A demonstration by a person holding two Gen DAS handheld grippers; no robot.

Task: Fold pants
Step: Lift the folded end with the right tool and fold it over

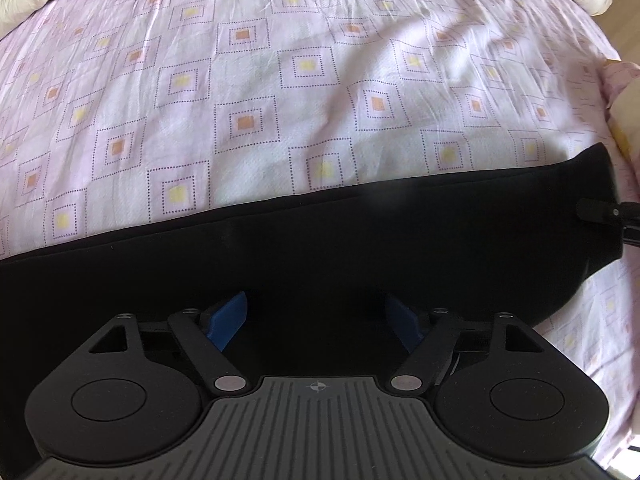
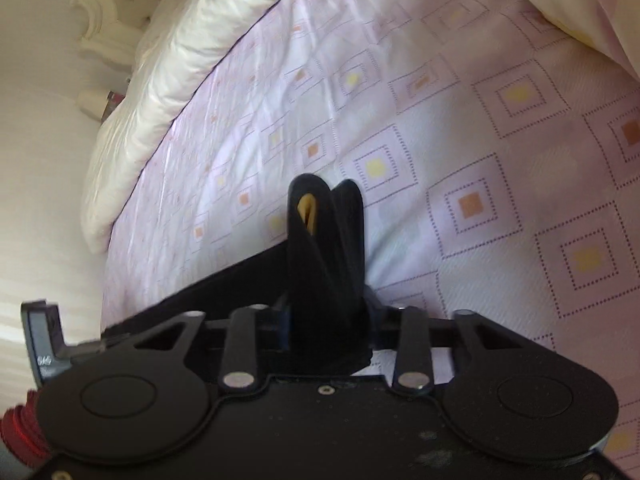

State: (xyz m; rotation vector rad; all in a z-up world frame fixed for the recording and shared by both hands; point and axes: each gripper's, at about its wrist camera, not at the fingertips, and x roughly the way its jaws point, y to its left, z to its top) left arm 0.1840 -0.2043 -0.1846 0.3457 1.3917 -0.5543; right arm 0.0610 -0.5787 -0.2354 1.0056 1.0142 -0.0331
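One pair of black pants [image 1: 360,240] lies across the lower half of the left wrist view. Two grippers show: the left gripper [image 1: 320,320] with two blue pads [image 1: 228,320], and the right gripper [image 2: 326,320]. One pink patterned bedsheet [image 1: 280,100] fills both views, one cream duvet [image 2: 172,80] runs along the upper left of the right wrist view, and one cream headboard [image 2: 120,0] sits in its top left corner.
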